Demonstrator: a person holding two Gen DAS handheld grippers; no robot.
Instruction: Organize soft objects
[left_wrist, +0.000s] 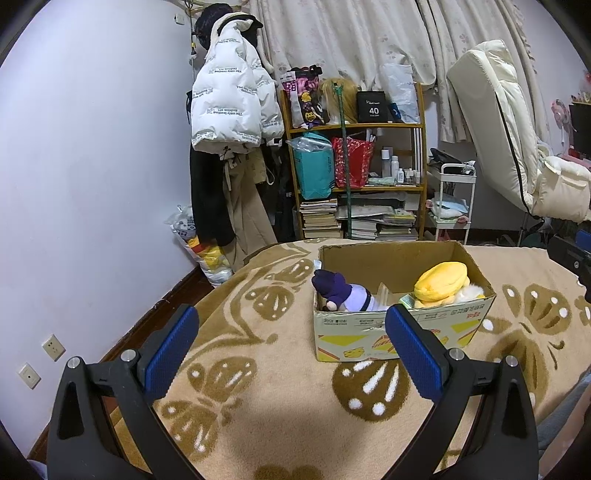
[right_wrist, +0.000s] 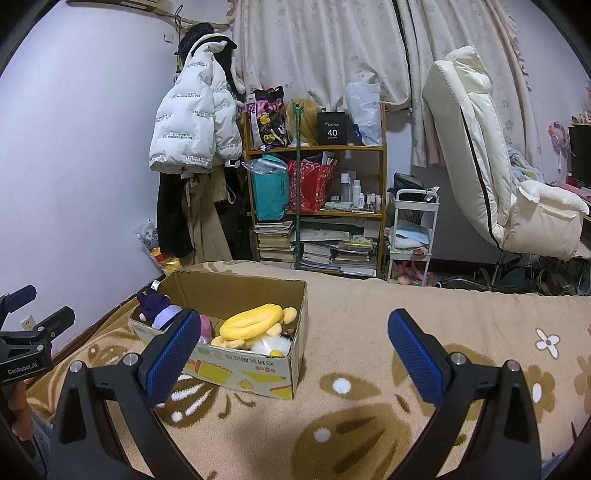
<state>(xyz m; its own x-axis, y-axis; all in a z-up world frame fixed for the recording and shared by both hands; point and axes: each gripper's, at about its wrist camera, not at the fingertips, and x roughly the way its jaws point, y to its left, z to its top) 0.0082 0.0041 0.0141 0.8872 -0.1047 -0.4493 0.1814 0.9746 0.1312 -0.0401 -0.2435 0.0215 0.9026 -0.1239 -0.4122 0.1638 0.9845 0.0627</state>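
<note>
- Left gripper (left_wrist: 291, 350) fills the lower part of the left wrist view, its blue-padded fingers (left_wrist: 170, 350) spread wide with nothing between them; it hangs over the patterned blanket (left_wrist: 258, 406).
- Right gripper (right_wrist: 291, 350) is likewise released and empty, low in the right wrist view, over the same blanket.
- Centre of the left wrist view: an open cardboard box (left_wrist: 402, 328) sits on the blanket, just beyond the left gripper's right finger.
- Inside the box, a purple plush doll (left_wrist: 345, 293) lies toward its left side, and a yellow plush toy (left_wrist: 441, 282) lies toward its right side, on top of something white and fluffy (left_wrist: 469, 291).
- From the right wrist view the box sits left of centre, partly behind the right gripper's left finger.
- At the left edge of that view the left gripper shows again, with a hand (right_wrist: 20, 406) on its handle.
- Behind, upper centre of the frame, stand a wooden shelf (left_wrist: 354, 127) of bags and books, and a white puffer jacket (left_wrist: 229, 92) hanging to its left.
</note>
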